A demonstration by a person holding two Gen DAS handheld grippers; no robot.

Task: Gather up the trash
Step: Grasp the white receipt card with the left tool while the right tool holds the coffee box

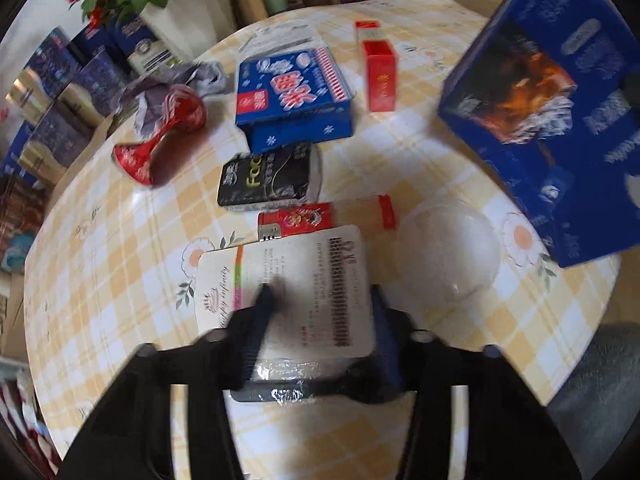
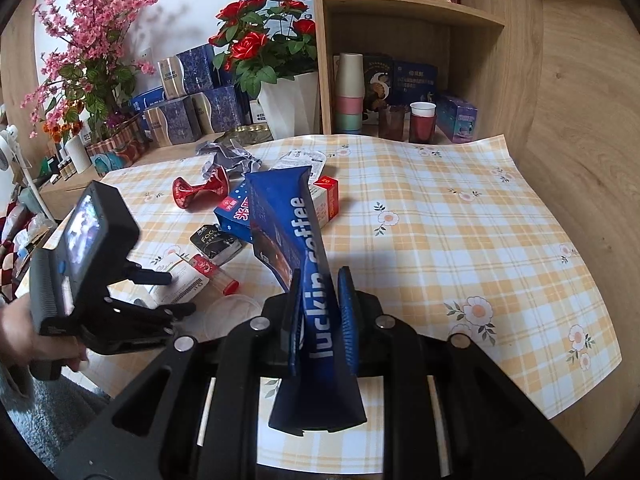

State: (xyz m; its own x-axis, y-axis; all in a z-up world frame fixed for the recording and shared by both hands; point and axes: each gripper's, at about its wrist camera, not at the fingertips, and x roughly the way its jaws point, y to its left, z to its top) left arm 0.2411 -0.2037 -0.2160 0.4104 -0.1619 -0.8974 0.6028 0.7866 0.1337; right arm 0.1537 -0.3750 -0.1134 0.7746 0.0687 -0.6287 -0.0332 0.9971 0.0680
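A: Trash scattered across the checked tablecloth (image 2: 460, 216). What has the left gripper (image 1: 320, 296) got?

B: Its jaws straddle a white card package (image 1: 288, 292) with a barcode, lying flat at the near edge of the litter. One finger (image 1: 264, 300) lies over the card's face, the other at its right edge. Pinching it, as far as the left wrist view shows; some blur there.

A: And the right gripper (image 2: 320, 304)?

B: Pressed together on a blue paper bag (image 2: 296, 232) lettered "luckin coffee". The bag juts out past the fingertips, over the table. In the left wrist view the same bag hangs at far right.

A: Other items?

B: Just beyond the card package, a small red packet (image 1: 296, 218), touching it or nearly. Then a black pack (image 1: 266, 180), and farther still a blue carton (image 1: 292, 96) with red characters. Left of those, a crushed red can (image 1: 160, 136) on its side, with crumpled grey paper (image 1: 188, 76) behind. A red box (image 1: 380, 76) stands upright at the far right of the heap. A clear plastic lid (image 1: 448, 248) sits just right of the card package.

A: Surroundings?

B: A hand (image 2: 36, 340) holds the left gripper's handle at the left of the right wrist view. Red roses in a white pot (image 2: 288, 104) stand at the table's far side, beside a wooden shelf (image 2: 412, 16).
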